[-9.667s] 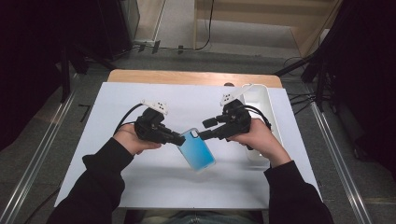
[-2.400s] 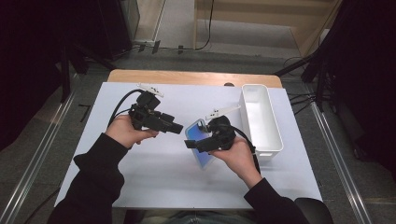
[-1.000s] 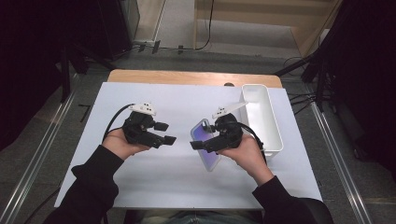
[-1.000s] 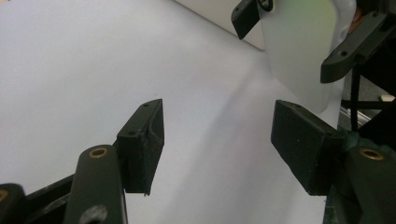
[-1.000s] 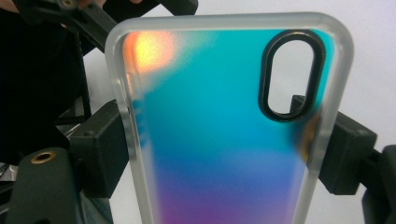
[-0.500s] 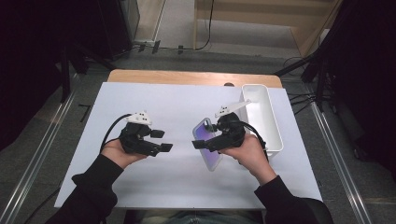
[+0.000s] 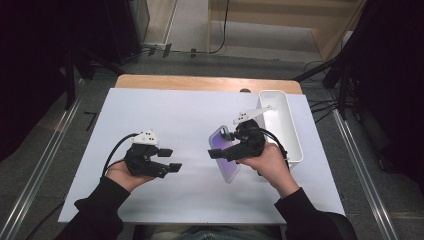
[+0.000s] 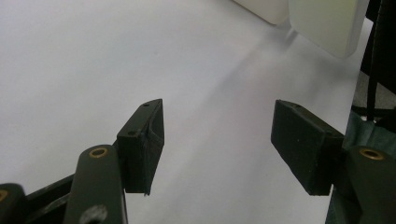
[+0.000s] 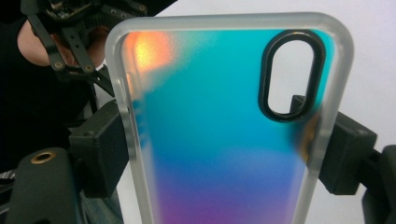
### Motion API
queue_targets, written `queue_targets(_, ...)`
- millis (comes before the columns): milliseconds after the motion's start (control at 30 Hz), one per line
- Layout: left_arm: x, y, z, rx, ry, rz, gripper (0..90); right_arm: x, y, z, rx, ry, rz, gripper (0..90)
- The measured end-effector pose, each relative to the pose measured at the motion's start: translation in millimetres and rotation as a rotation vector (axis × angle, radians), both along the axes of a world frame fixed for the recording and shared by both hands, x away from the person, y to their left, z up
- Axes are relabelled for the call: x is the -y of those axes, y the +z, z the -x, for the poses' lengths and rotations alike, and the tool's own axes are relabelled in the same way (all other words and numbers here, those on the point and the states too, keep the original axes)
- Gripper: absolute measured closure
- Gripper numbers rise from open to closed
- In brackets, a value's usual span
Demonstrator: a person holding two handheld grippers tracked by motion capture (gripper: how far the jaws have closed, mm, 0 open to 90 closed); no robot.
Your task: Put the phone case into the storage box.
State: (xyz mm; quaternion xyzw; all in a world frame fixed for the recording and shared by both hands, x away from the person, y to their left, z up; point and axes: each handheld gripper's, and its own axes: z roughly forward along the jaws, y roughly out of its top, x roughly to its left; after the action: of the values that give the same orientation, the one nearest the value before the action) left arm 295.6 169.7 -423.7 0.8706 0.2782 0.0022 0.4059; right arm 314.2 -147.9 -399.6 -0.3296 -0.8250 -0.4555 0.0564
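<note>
The right claw point(image 7: 220, 153) was clamped on a phone case point(image 7: 225, 159), its two black jaws pressing the case's long edges from either side. In the right gripper view the phone case point(image 9: 224, 126) stood upright between those jaws, a frosted translucent shell with an iridescent back running from orange at one upper corner through teal and blue to purple lower down, and a black-rimmed oval camera cutout near the other upper corner. From the high view the case looked lilac and was held over the white tabletop point(image 7: 185, 115), right of centre, just beside a white rectangular bin point(image 7: 292, 131) that sat along the tabletop's right side; whether the case's lower end touched the surface could not be told.

The left claw point(image 7: 170, 160) was held well apart from the case, over the left half of the tabletop, its jaws spread wide with nothing between them. In the left gripper view, the left claw point(image 8: 224, 144) showed bare white tabletop point(image 8: 93, 60) in the gap, with the white bin point(image 8: 322, 21) at the upper right. The person's dark-sleeved right hand point(image 7: 270, 162) gripped its tool from below.
</note>
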Motion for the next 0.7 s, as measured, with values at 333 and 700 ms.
queue_targets(333, -6.0, -7.8, 7.5, -0.017, 0.011, 0.000, 34.8, 7.3, 5.4, -1.1, -0.023, -0.004, 0.001, 16.0)
queue_targets(700, -12.8, -14.7, 12.6, -0.010, 0.031, -0.004, 34.8, 14.3, 10.8, -1.9, -0.034, -0.010, 0.013, 16.0)
